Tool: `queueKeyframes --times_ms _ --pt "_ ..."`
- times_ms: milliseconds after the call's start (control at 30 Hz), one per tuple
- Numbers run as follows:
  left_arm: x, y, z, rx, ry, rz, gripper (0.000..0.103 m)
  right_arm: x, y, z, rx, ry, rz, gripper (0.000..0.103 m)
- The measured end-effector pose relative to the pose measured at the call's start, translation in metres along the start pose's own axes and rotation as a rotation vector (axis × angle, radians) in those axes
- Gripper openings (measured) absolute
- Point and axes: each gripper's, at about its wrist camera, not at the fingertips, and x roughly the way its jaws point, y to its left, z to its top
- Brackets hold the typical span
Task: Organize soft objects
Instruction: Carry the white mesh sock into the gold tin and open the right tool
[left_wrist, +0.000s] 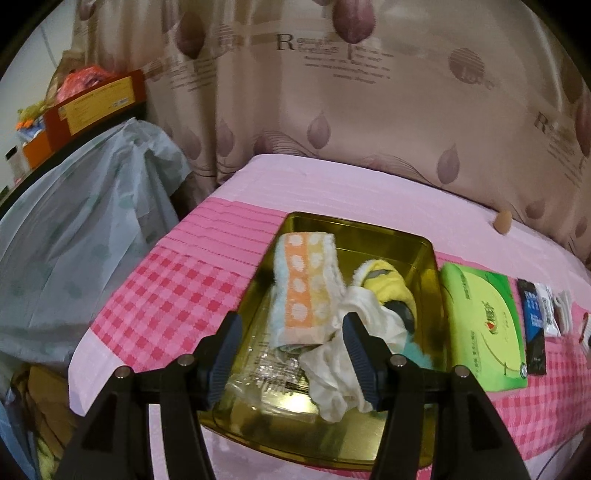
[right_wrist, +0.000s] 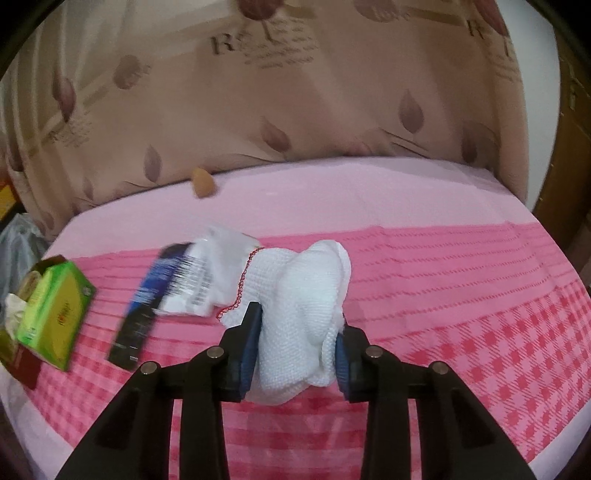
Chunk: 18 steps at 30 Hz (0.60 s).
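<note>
The gold tin (left_wrist: 424, 258) is showing glossy, reflective metal walls. Inside it, a dotted towel (left_wrist: 303, 288) is looking like fluffy terry cloth, and a cream rag (left_wrist: 332, 373) is lying thin and crumpled. The white cloth (right_wrist: 299, 314) is showing a coarse, open weave. The pink checked bedcover (right_wrist: 461, 295) is looking matt and woven. The green tissue box (left_wrist: 484, 332) is gleaming like coated cardboard.

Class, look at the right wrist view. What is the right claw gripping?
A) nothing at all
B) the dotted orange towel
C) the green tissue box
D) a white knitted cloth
D: the right claw has both pads pressed against a bunched white knitted cloth, while the green tissue box lies apart on the pink bedspread.
</note>
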Motion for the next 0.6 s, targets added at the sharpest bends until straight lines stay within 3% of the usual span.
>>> queueKeyframes --times_ms 233,600 --pt "0.0 0.02 0.002 -0.093 0.0 0.016 0.058 -0.016 0.06 0.02 -0.062 -0.036 0.113 0.033" --pt "0.003 0.055 0.004 -0.233 0.008 0.111 0.058 -0.011 0.199 0.022 -0.233 0.03 0.35 0.033"
